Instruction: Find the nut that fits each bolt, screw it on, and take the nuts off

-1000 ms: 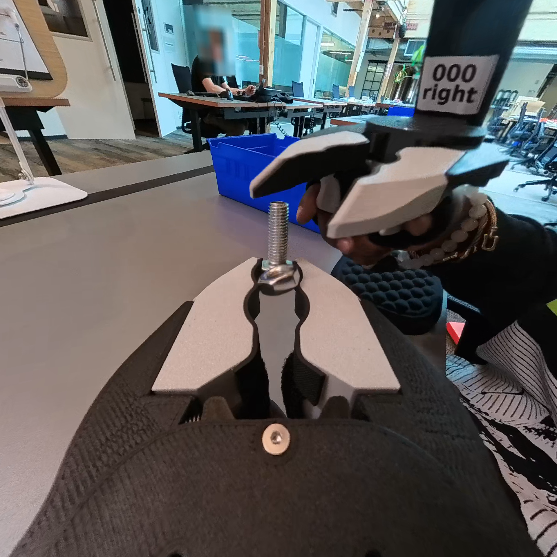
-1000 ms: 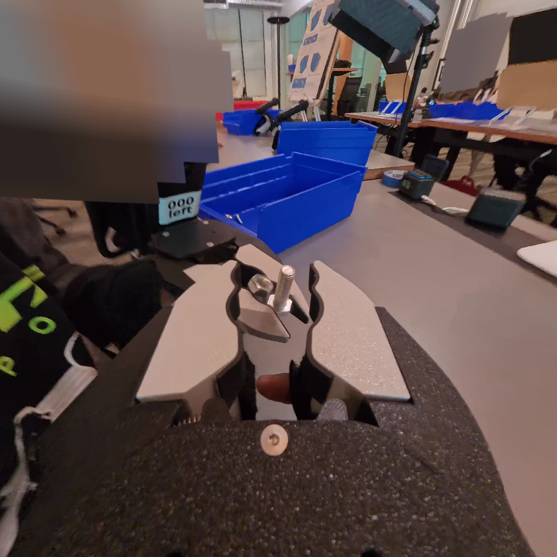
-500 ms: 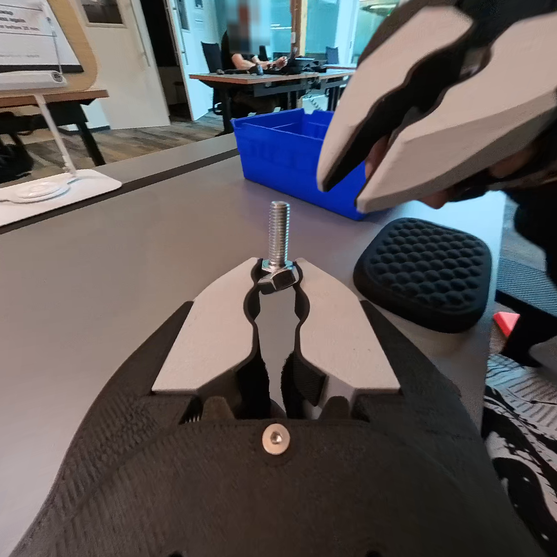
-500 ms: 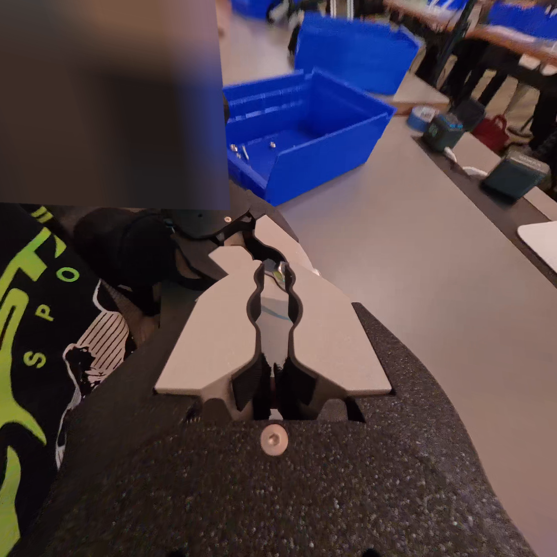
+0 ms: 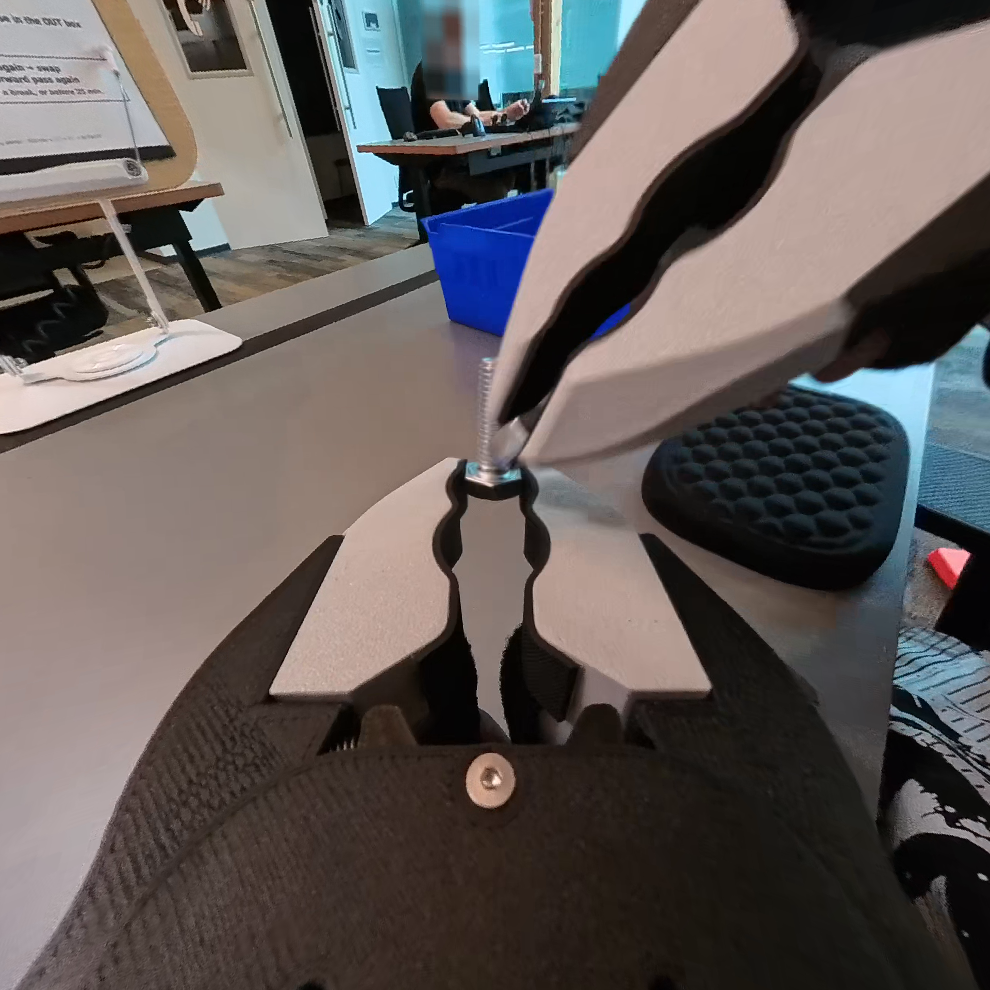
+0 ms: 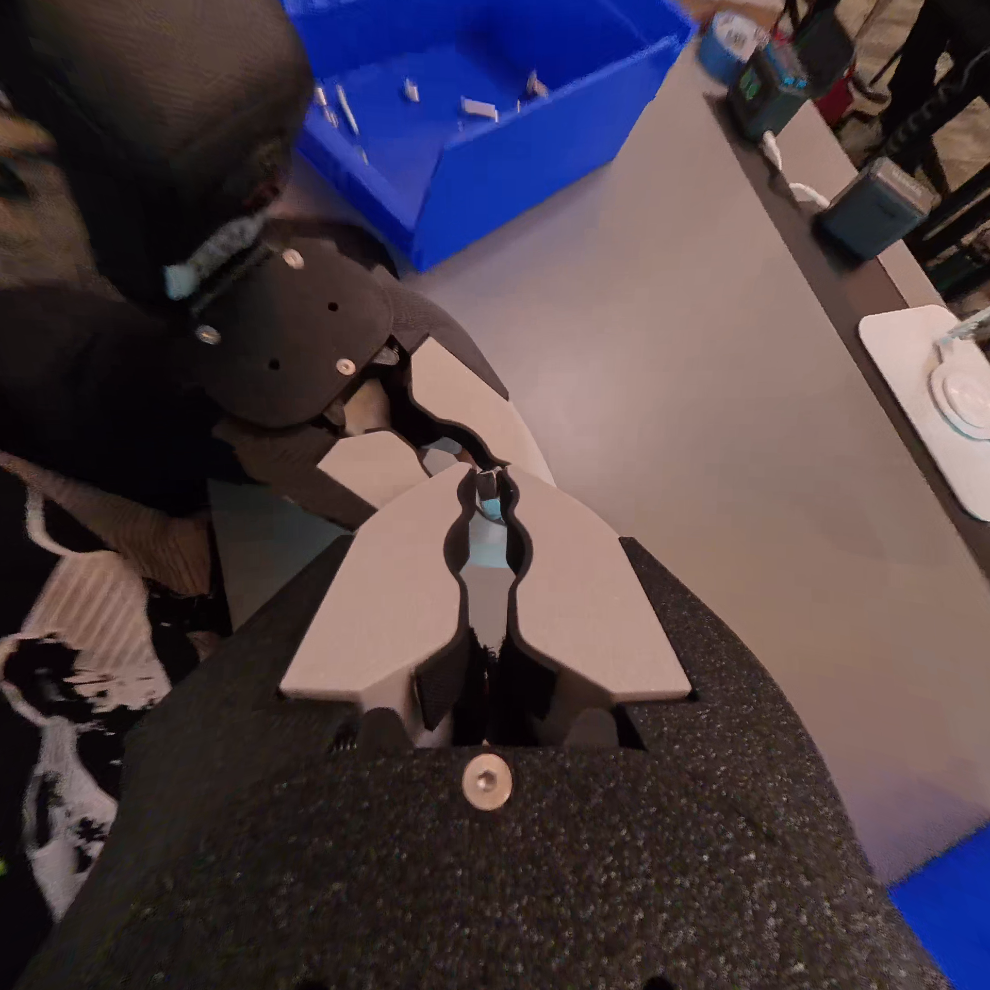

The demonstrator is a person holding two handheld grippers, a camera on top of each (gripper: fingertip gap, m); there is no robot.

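Left gripper [image 5: 490, 485] is clamping the bolt [image 5: 486, 412] head, shaft upright over the table [image 5: 214, 482], while right gripper [image 5: 511, 428] is pinching a nut [image 5: 509, 436] beside the shaft, risking cross-threading if tilted.

1. The table [image 5: 225, 482] is a flat grey top with a dark strip along its far edge.
2. A blue bin [image 6: 514, 177] sits on it toward the far side, small metal parts loose inside.
3. A black honeycomb pad [image 5: 777, 498] lies at the near right edge.
4. A white stand base [image 5: 107, 369] rests across the dark strip.
5. Two dark boxes [image 6: 873, 214] stand along that strip.
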